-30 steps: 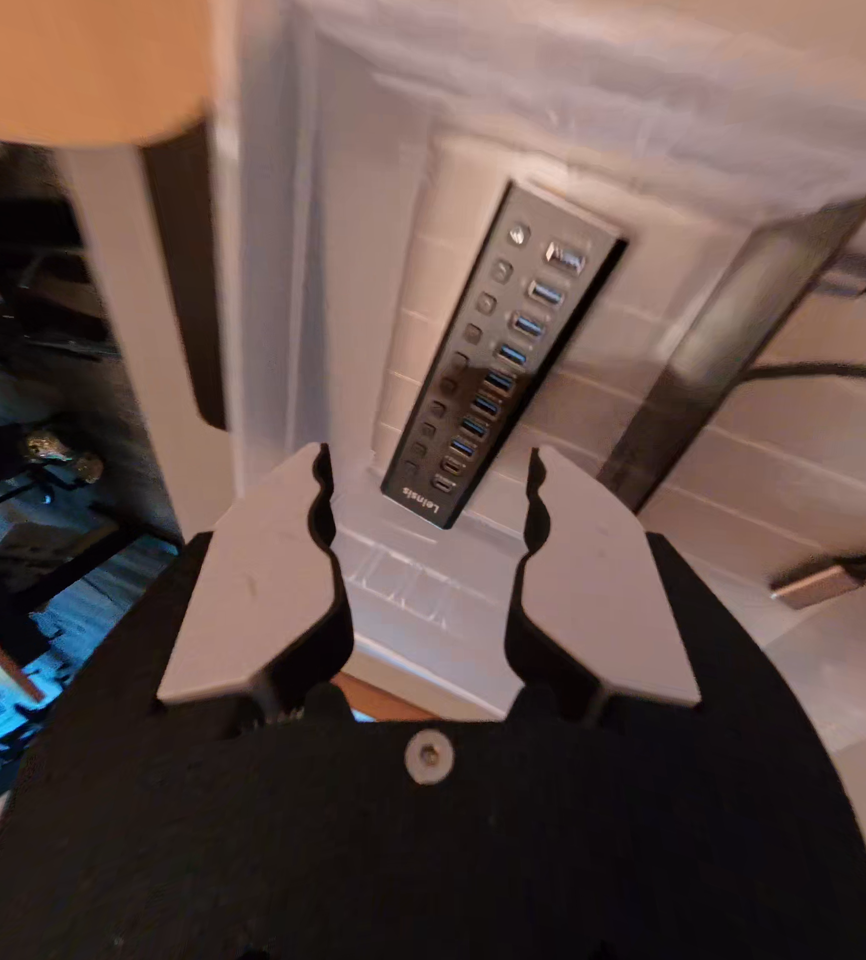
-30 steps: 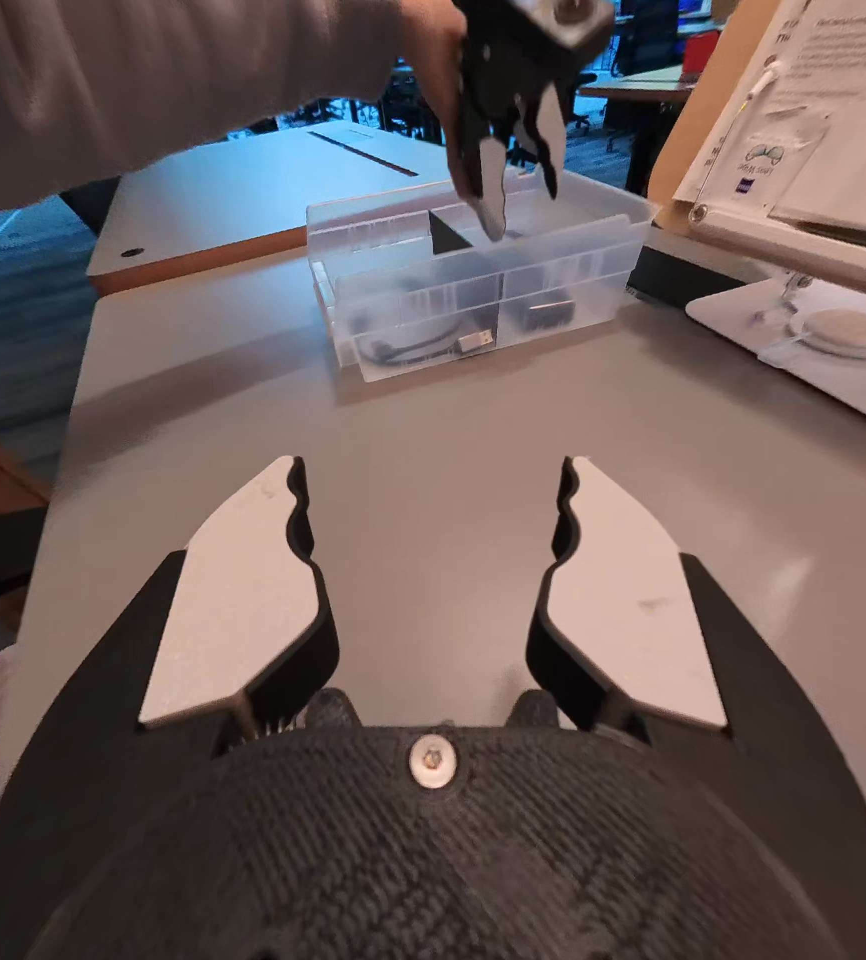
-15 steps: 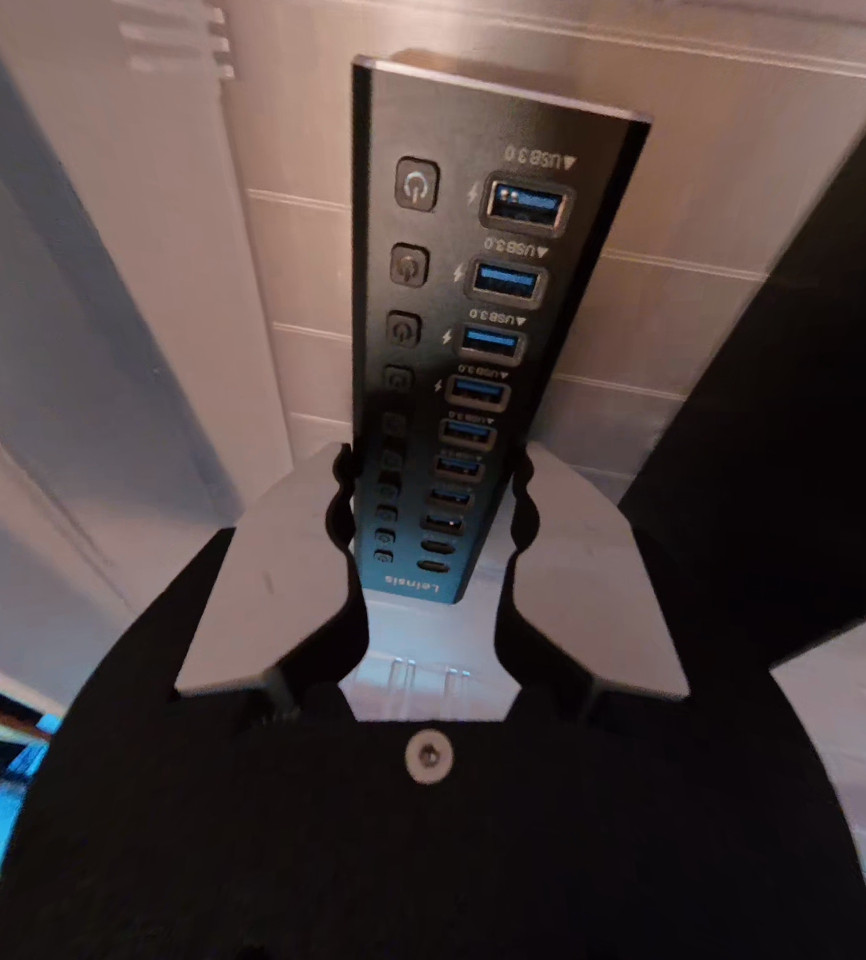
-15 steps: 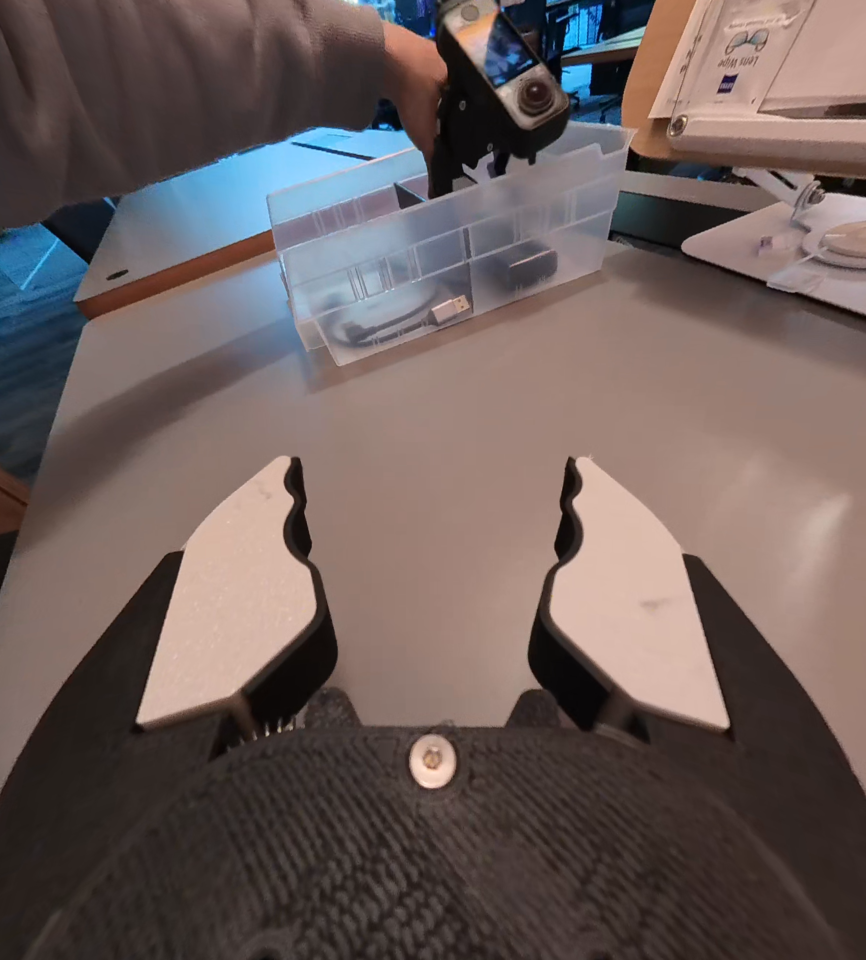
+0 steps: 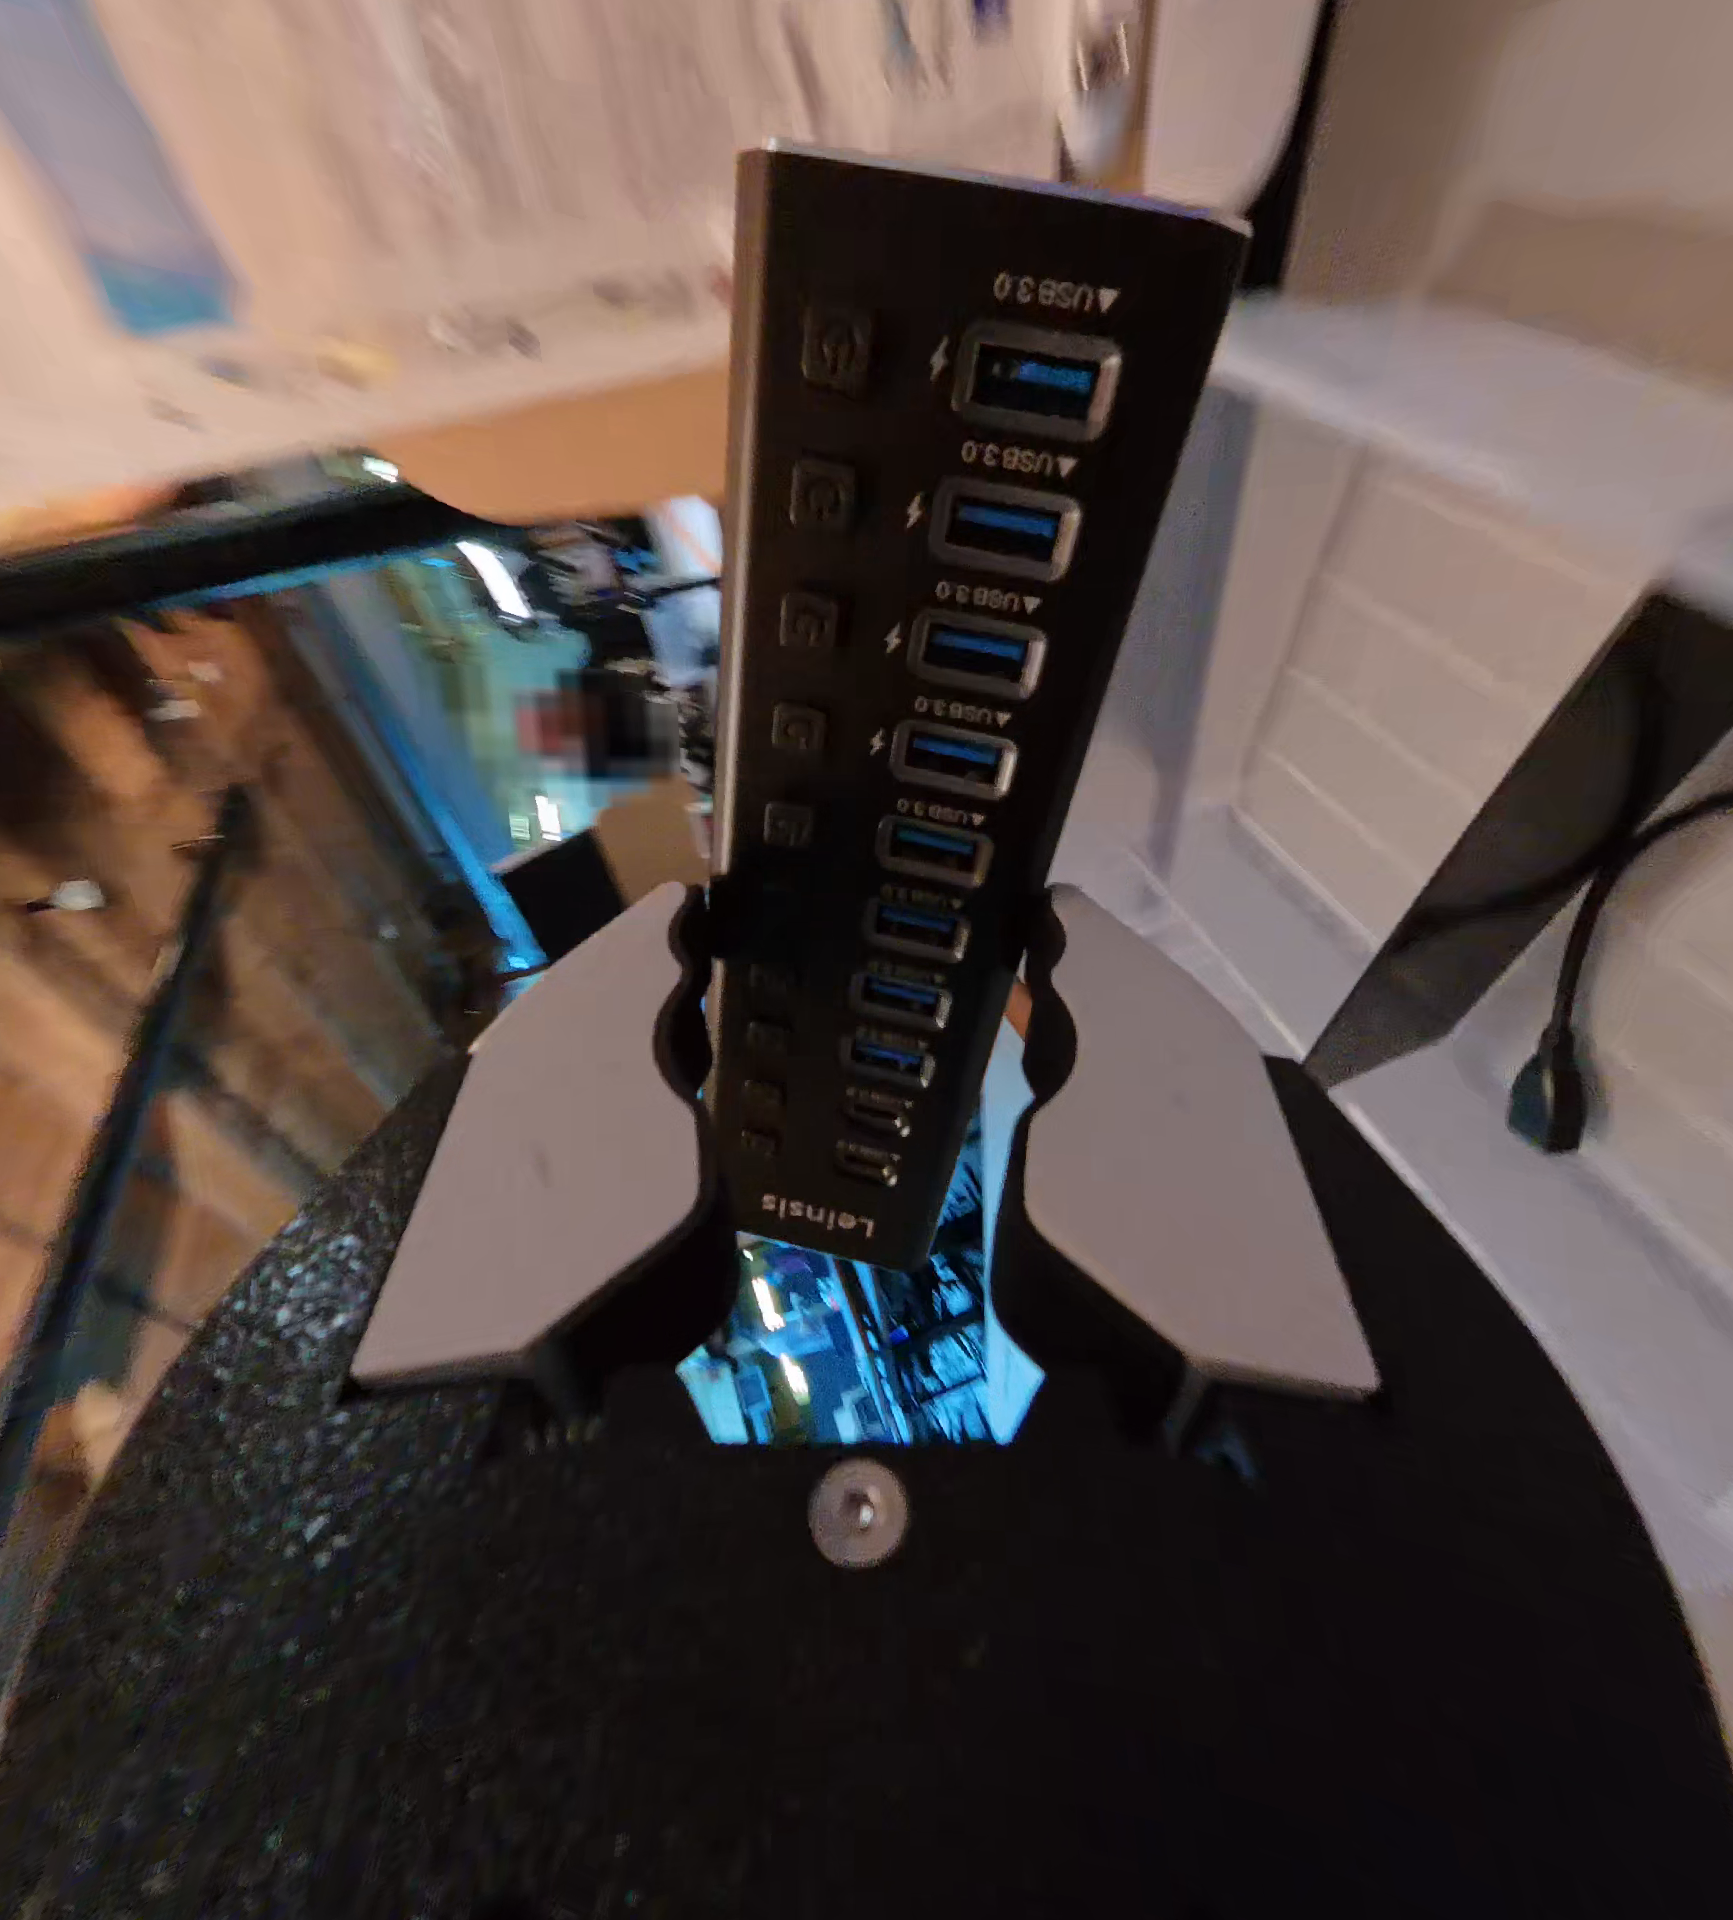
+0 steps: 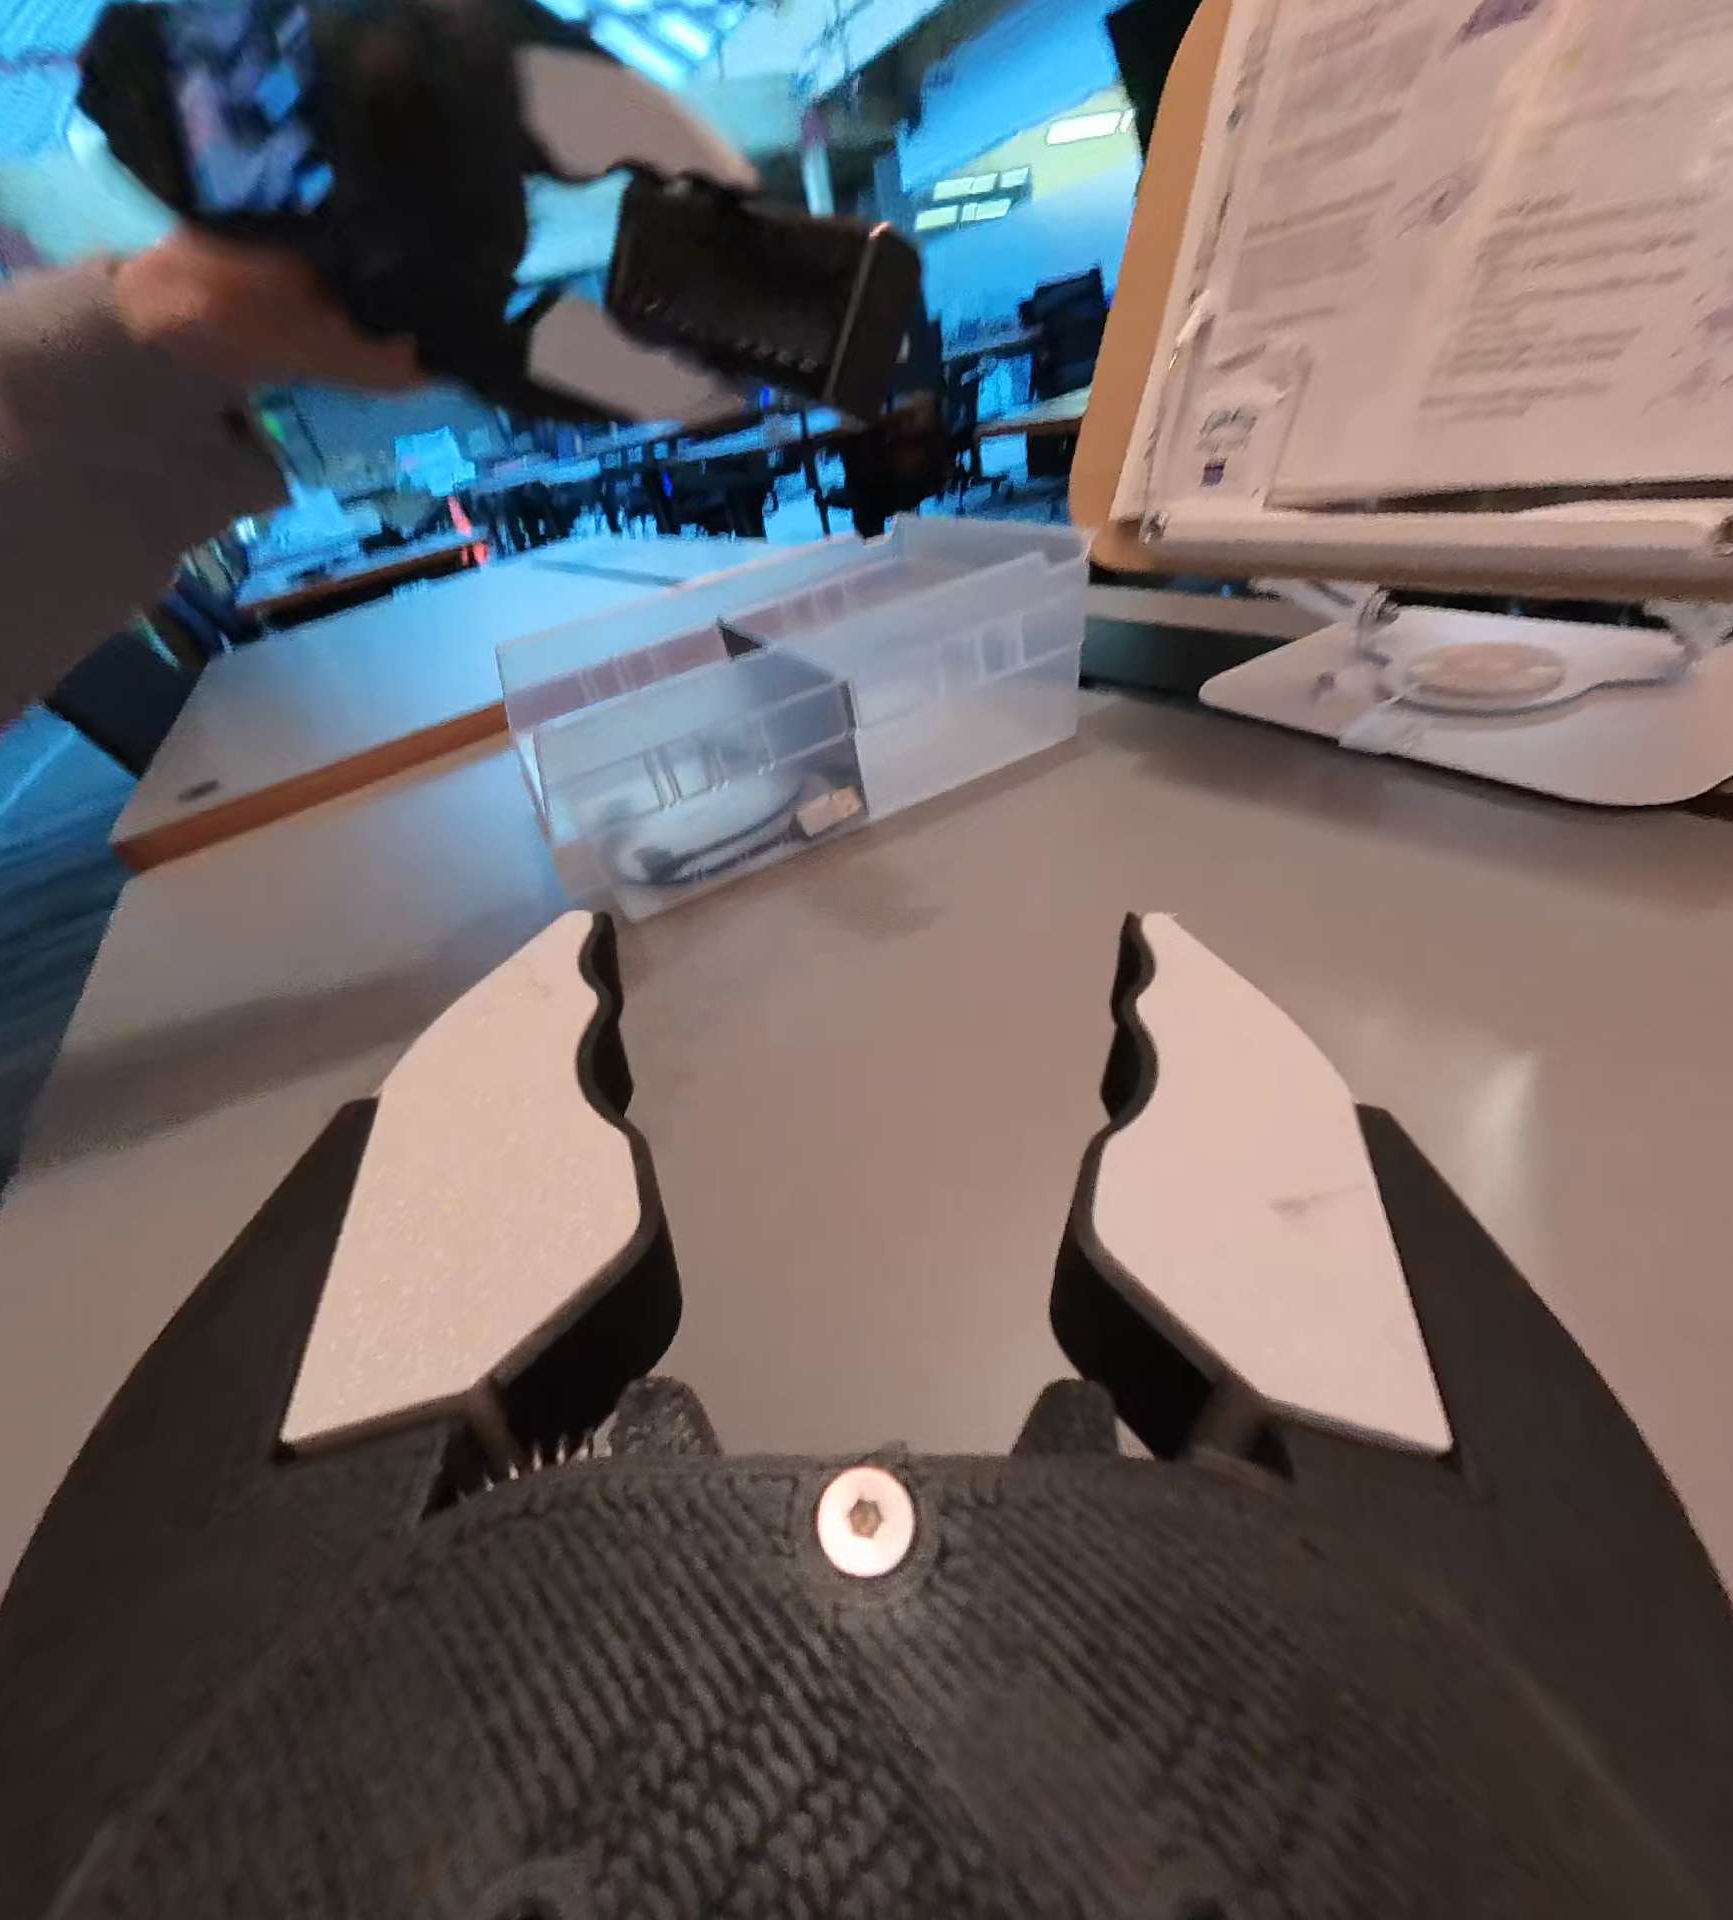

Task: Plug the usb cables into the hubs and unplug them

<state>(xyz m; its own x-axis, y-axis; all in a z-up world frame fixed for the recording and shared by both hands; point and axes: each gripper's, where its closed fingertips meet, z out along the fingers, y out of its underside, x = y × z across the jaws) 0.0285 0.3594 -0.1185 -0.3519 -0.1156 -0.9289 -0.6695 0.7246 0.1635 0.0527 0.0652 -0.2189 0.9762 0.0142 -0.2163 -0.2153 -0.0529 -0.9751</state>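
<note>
Presently the left hand-held gripper [image 5: 867, 997] is closed on the lower end of the black USB hub [image 5: 955, 665], held in the air above the clear bin [image 6: 800, 717]; the right hand-held gripper [image 6: 867, 1049] stands wide open and empty over the grey surface [image 6: 1049, 935].

Risk: the grasp sits near one end, so the long hub could pivot or slip when a plug is pushed in.

The left wrist view shows the row of ports, all unoccupied, and a loose black cable [image 5: 1579, 956] in the bin. Only the right wrist view shows the hub clear of the bin and another cable [image 6: 706, 842] behind its front wall.
</note>
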